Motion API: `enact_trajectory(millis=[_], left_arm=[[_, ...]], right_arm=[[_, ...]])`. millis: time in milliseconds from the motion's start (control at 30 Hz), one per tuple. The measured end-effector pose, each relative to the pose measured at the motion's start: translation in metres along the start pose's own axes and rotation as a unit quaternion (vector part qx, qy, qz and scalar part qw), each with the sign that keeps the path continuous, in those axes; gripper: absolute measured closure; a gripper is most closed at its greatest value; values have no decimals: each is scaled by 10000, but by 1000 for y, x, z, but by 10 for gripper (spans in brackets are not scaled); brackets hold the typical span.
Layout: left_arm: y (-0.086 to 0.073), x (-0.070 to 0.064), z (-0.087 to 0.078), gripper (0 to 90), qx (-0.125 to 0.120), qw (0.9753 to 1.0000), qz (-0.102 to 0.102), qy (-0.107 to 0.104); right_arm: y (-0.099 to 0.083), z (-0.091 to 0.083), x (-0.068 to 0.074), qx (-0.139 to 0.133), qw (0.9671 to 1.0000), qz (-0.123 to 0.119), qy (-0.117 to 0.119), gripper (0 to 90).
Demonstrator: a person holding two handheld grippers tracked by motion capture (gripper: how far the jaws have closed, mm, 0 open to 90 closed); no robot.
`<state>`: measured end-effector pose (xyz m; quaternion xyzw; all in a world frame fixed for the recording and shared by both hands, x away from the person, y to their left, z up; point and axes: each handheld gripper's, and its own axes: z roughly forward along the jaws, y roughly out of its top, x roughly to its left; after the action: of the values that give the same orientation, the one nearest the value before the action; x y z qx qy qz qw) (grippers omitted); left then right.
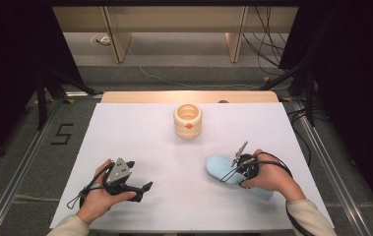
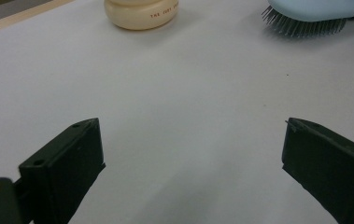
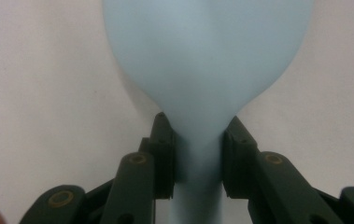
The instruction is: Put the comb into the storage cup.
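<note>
A person seated at a white table (image 1: 139, 137) pinches a pale blue hairbrush (image 1: 219, 167) with the right gripper (image 1: 237, 166), whose black jaws press against both sides of the narrow neck where the handle widens into the head, as the right gripper view (image 3: 198, 154) makes plain. The brush lies on the near right part of the table, bristles down, its smooth rounded back facing up. Its long axis runs diagonally, the broad head pointing toward the table's middle and slightly away from the person, the handle trailing back under the right hand (image 1: 272, 177). It looks a light, rigid plastic piece with a glossy, likely slippery back, so the slim neck appears the soundest place to hold; the bristles (image 2: 300, 25) would probably flex and offer little purchase. The left gripper (image 1: 139, 189) rests near the front left of the table in the left hand (image 1: 100, 194), its jaws spread wide with nothing between them. A cream-coloured round jar (image 1: 188, 120) stands upright toward the far middle, well apart from both grippers.
</note>
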<state>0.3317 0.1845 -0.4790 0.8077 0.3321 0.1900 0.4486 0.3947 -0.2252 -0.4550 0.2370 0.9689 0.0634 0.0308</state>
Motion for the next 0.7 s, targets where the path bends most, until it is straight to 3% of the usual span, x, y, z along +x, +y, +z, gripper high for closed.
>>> enact_trajectory(millis=[700], left_arm=[[0, 0, 0, 52, -2, 10000, -18, -6]], right_arm=[[-7, -6, -4, -293, 9994, -168, 73, 705]])
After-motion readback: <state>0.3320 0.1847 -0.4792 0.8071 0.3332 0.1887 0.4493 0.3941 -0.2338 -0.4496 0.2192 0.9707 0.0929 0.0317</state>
